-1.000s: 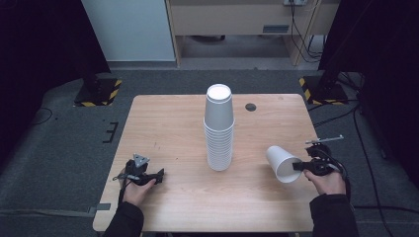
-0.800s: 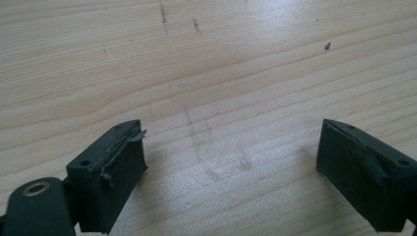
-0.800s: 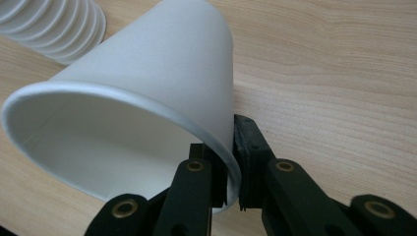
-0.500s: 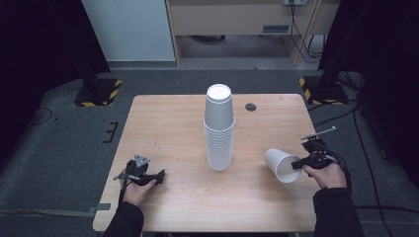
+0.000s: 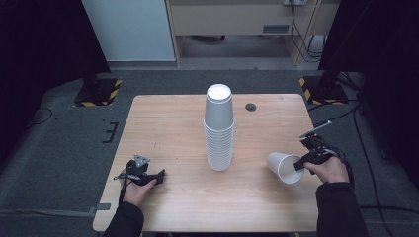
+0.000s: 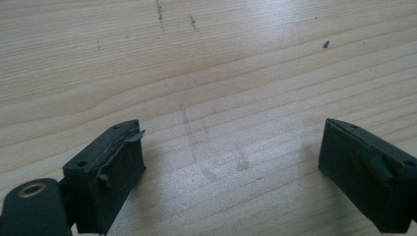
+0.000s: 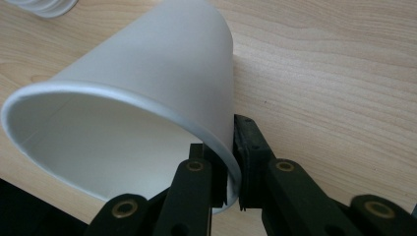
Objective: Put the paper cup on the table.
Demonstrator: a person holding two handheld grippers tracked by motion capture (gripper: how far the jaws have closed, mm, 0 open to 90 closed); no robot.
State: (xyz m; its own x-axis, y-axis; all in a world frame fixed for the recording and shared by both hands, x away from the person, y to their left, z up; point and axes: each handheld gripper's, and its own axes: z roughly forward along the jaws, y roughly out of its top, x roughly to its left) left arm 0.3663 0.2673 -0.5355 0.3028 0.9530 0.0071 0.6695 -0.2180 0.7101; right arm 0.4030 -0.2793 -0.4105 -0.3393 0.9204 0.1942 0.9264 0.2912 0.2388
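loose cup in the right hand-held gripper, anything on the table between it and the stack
Nothing visible. The loose cup, pinched at its rim by the right hand-held gripper, has only bare table between it and the cup stack.

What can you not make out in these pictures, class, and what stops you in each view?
- Number of cups in the cup stack: rims too small, high view.
- Small dark disc on the table: too small to identify.
- Loose cup base: turned away, right gripper view.
- Left hand-held gripper body: cut off, left gripper view.
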